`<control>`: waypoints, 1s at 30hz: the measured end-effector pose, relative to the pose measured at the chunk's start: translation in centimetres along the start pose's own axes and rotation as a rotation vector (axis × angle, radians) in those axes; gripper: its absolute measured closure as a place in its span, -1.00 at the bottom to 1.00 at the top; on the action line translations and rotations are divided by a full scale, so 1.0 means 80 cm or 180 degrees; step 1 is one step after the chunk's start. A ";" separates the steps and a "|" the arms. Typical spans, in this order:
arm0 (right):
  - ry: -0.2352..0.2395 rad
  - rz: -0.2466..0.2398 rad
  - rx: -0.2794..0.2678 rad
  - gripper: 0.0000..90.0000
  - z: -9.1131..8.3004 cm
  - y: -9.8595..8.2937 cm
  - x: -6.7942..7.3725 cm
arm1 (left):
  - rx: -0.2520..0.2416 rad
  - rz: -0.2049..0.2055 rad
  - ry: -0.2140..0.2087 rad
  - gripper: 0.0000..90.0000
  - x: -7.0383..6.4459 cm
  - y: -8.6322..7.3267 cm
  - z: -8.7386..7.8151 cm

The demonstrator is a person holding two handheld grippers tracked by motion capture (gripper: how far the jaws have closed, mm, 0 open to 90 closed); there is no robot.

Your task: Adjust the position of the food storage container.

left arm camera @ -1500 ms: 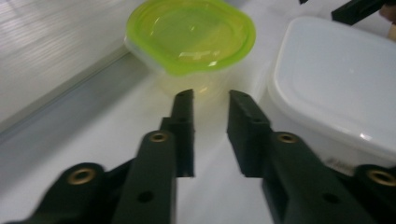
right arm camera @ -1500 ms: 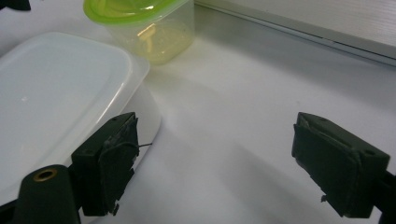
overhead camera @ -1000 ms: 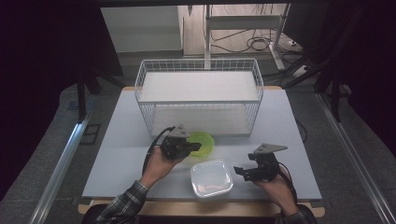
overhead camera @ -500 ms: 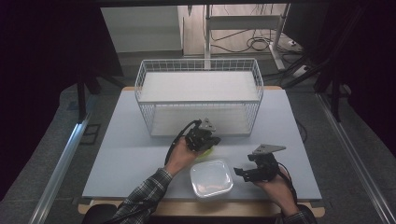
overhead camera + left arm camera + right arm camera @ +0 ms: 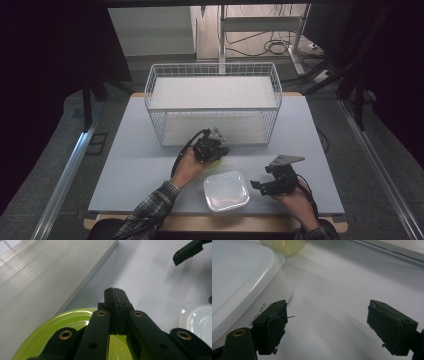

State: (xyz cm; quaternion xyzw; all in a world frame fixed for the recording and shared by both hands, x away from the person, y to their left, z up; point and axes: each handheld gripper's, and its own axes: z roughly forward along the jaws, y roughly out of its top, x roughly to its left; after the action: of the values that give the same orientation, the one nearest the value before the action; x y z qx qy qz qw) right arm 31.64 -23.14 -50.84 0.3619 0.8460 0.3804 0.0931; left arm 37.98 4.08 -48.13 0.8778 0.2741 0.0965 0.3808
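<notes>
High view: left gripper (image 5: 218,151) sits just below centre of frame, right over the yellow-green plate (image 5: 216,161); just a sliver of the plate peeks out under it. Plate lies on the table (image 5: 135,165), just in front of the white wire basket (image 5: 212,102) that fills the upper middle. Jaw gap not readable from here. Right gripper (image 5: 260,186) is at lower right, held in the person's hand, jaws spread wide, nothing between them. It points toward the clear lidded container (image 5: 226,191) at bottom centre, near it, not touching. Plaid sleeve (image 5: 150,212) comes in at bottom left.

Left gripper view: left gripper (image 5: 115,293) at centre frame, jaws pressed together, no visible gap. The yellow-green plate (image 5: 62,325) occupies the lower left, its rim running under the jaw linkage. The jaws appear to pinch the plate's edge, though the contact itself is hidden behind the linkage. Basket floor (image 5: 45,272) fills the upper left. Corner of the clear lidded container (image 5: 197,320) at right edge. One jaw of the other gripper (image 5: 187,251) at upper right.

Right gripper view: right gripper (image 5: 327,322) with jaws wide apart at lower left and lower right, bare table between them. The clear lidded container (image 5: 239,277) takes the left side, just beside the left-hand jaw. The yellow-green plate (image 5: 284,245) is at top, left of centre, behind the container.
</notes>
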 end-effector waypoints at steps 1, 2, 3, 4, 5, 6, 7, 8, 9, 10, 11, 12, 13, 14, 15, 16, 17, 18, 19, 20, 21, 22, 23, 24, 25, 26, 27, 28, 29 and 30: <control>0.0001 0.0003 0.0004 -0.63 0.000 0.000 0.000 | 0.0006 -0.0019 0.0018 1.00 0.003 -0.005 -0.005; 0.0002 0.0004 0.0008 -0.63 0.000 0.000 0.000 | 0.0005 -0.0029 0.0024 1.00 0.004 -0.008 -0.008; 0.0000 0.0003 0.0012 -0.63 0.000 0.000 0.000 | -0.0018 -0.0063 0.0027 1.00 0.005 -0.011 -0.010; -0.0005 -0.0004 0.0012 -0.63 0.001 0.000 0.000 | -0.0019 -0.0073 0.0033 1.00 0.006 -0.014 -0.013; -0.0007 -0.0004 0.0013 -0.63 0.001 0.000 0.000 | -0.0013 -0.0078 0.0036 1.00 0.008 -0.017 -0.016; -0.0009 -0.0003 0.0014 -0.63 0.001 0.000 0.000 | 0.0006 -0.0068 0.0058 1.00 0.009 -0.020 -0.020; -0.0009 -0.0003 0.0014 -0.63 0.001 0.000 0.000 | 0.0006 -0.0068 0.0058 1.00 0.009 -0.020 -0.020; -0.0011 -0.0003 0.0012 -0.63 0.001 0.000 0.000 | 0.0011 -0.0079 0.0073 1.00 0.011 -0.024 -0.023; -0.0013 -0.0001 0.0012 -0.63 0.001 0.000 0.000 | 0.0003 -0.0095 0.0086 1.00 0.015 -0.031 -0.030; -0.0013 -0.0001 0.0012 -0.63 0.001 0.000 0.000 | 0.0003 -0.0095 0.0086 1.00 0.015 -0.031 -0.030; -0.0011 0.0006 0.0011 -0.63 0.001 0.000 0.000 | -0.0026 -0.0155 0.0111 1.00 0.017 -0.038 -0.036; -0.0011 0.0006 0.0011 -0.63 0.001 0.000 0.000 | -0.0026 -0.0155 0.0111 1.00 0.017 -0.038 -0.036; -0.0009 0.0007 0.0015 -0.63 0.001 0.000 0.000 | -0.0011 -0.0154 0.0140 1.00 0.022 -0.045 -0.043; -0.0009 0.0007 0.0015 -0.63 0.001 0.000 0.000 | -0.0011 -0.0154 0.0140 1.00 0.022 -0.045 -0.043; -0.0010 0.0004 0.0010 -0.63 0.001 0.000 0.000 | -0.0022 -0.0185 0.0155 1.00 0.024 -0.049 -0.047; -0.0008 0.0004 0.0020 -0.63 0.002 0.000 0.000 | -0.0041 -0.0221 0.0174 1.00 0.028 -0.057 -0.053; -0.0008 0.0004 0.0023 -0.63 0.002 0.000 0.000 | -0.0043 -0.0238 0.0188 1.00 0.030 -0.060 -0.056; -0.0008 0.0004 0.0023 -0.63 0.002 0.000 0.000 | -0.0043 -0.0238 0.0188 1.00 0.030 -0.060 -0.056; -0.0008 0.0002 0.0023 -0.63 0.003 0.000 0.001 | -0.0002 -0.0227 0.0254 1.00 0.034 -0.067 -0.064; -0.0006 0.0002 0.0024 -0.63 0.003 0.000 0.001 | -0.0005 -0.0240 0.0277 1.00 0.036 -0.070 -0.067; -0.0006 0.0002 0.0024 -0.63 0.003 0.000 0.001 | -0.0005 -0.0240 0.0277 1.00 0.036 -0.070 -0.067; -0.0007 0.0001 0.0024 -0.63 0.003 0.000 0.001 | -0.0013 -0.0287 0.0302 1.00 0.038 -0.074 -0.070; -0.0006 0.0001 0.0023 -0.63 0.003 0.000 0.001 | -0.0031 -0.0326 0.0336 1.00 0.042 -0.082 -0.077; -0.0006 0.0001 0.0023 -0.63 0.003 0.000 0.001 | -0.0031 -0.0326 0.0336 1.00 0.042 -0.082 -0.077; -0.0006 0.0004 0.0022 -0.63 0.003 0.000 0.001 | -0.0028 -0.0379 0.0364 1.00 0.045 -0.090 -0.085; -0.0006 0.0004 0.0022 -0.63 0.003 0.000 0.001 | -0.0028 -0.0379 0.0364 1.00 0.045 -0.090 -0.085; -0.0005 0.0005 0.0022 -0.63 0.003 0.000 0.001 | -0.0022 -0.0398 0.0398 1.00 0.048 -0.098 -0.093; -0.0004 0.0006 0.0023 -0.63 0.003 0.000 0.001 | -0.0022 -0.0398 0.0398 1.00 0.048 -0.098 -0.093; -0.0004 0.0006 0.0023 -0.63 0.003 0.000 0.001 | -0.0023 -0.0416 0.0417 1.00 0.049 -0.102 -0.097; -0.0004 0.0004 0.0022 -0.63 0.003 0.000 0.001 | -0.0022 -0.0438 0.0440 1.00 0.050 -0.106 -0.101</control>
State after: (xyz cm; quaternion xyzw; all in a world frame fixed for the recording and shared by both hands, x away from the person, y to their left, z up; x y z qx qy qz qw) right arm 31.67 -22.97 -51.00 0.3630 0.8470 0.3773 0.0922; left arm 34.77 16.03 -48.84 0.8468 0.3590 0.1313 0.3698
